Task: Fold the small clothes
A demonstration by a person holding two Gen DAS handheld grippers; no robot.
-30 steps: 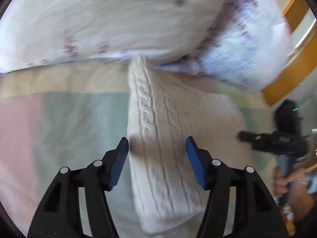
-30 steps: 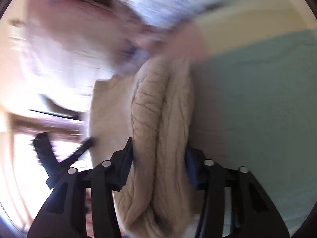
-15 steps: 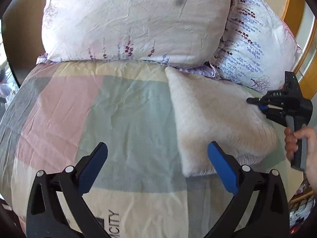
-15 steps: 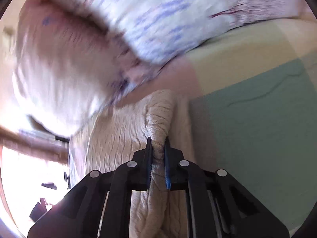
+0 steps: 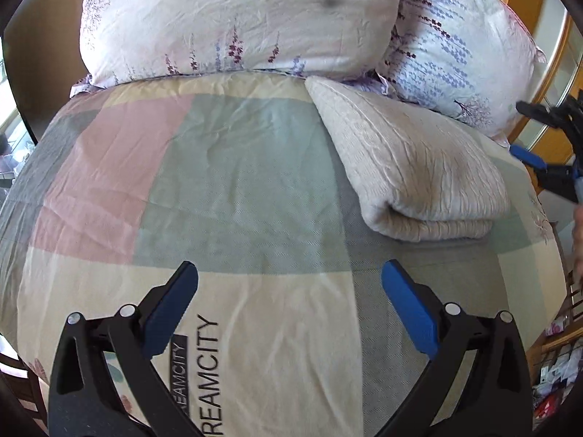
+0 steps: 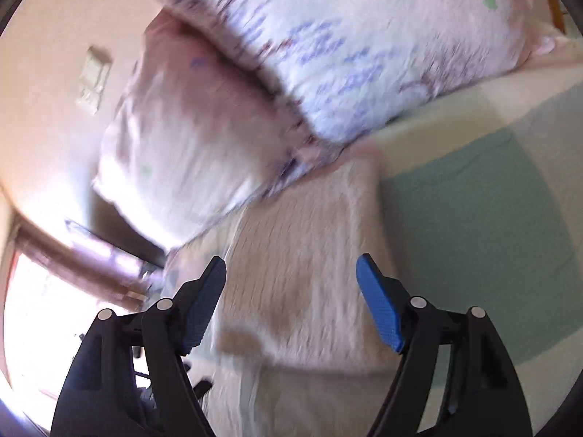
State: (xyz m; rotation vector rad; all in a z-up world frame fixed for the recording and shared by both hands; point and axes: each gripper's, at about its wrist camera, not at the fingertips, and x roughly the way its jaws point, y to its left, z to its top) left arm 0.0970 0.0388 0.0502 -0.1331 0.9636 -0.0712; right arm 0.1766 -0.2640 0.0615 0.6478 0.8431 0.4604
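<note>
A cream knitted garment (image 5: 415,167) lies folded into a thick rectangle on the bed, at the right, just below the pillows. My left gripper (image 5: 289,287) is open and empty, held back over the quilt, well short of the garment. My right gripper (image 6: 291,287) is open and empty, hovering just above the folded garment (image 6: 309,255); that view is blurred by motion. The right gripper also shows at the right edge of the left wrist view (image 5: 546,142), beside the garment.
A quilt (image 5: 226,189) with pink, green and cream blocks covers the bed. Two floral pillows (image 5: 240,18) (image 5: 459,47) lie at the head. A wooden frame (image 5: 546,83) runs along the right side. A wall with a switch plate (image 6: 93,80) shows behind.
The right gripper was shut on the garment's fold; it has let go, opened and pulled back. The left gripper has opened wider and drawn back from the garment, which now lies flat and folded.
</note>
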